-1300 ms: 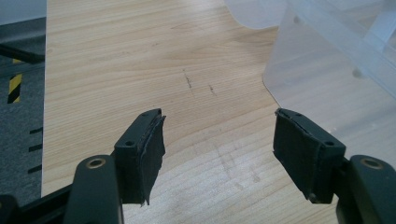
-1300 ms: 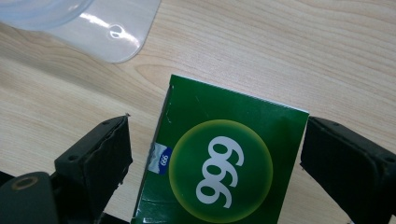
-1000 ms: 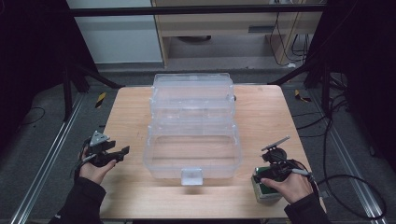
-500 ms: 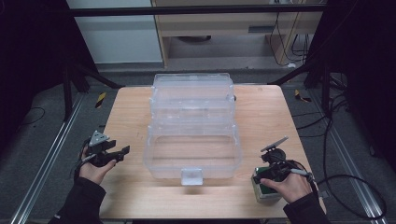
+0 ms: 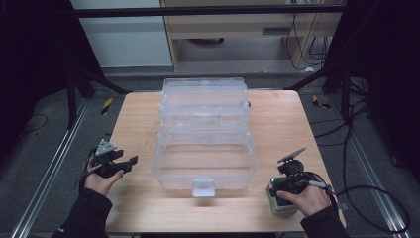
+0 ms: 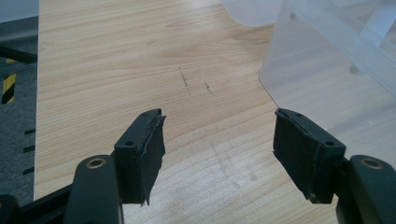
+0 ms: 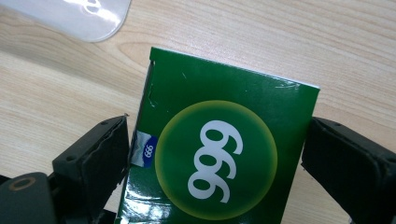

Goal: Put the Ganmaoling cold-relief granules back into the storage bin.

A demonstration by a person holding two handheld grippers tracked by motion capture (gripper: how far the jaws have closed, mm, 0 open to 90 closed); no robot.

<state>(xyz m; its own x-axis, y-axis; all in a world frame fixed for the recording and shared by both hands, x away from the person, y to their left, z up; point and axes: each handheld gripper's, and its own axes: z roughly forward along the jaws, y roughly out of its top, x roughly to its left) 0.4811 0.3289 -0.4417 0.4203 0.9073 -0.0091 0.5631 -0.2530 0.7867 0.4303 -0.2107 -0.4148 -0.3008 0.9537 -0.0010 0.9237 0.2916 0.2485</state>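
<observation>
Green cardboard "999" box [image 7: 219, 163] sits at the wooden table's [image 5: 133, 119] near right corner, bracketed by the right gripper [image 7: 215, 154] for a side grasp; left gripper [image 6: 229, 144] waits wide beside the clear plastic bin [image 5: 204, 148].

floor [image 5: 44, 144]: grey | cabinet [image 5: 233, 29]: beige | surroundings: dark | cables [image 5: 361, 124]: black

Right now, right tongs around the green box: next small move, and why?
Probably close the right tongs on the green 999 box: its jaws flank both sides but look not yet pressed in, and the box stands on the table beside the open clear bin.
</observation>
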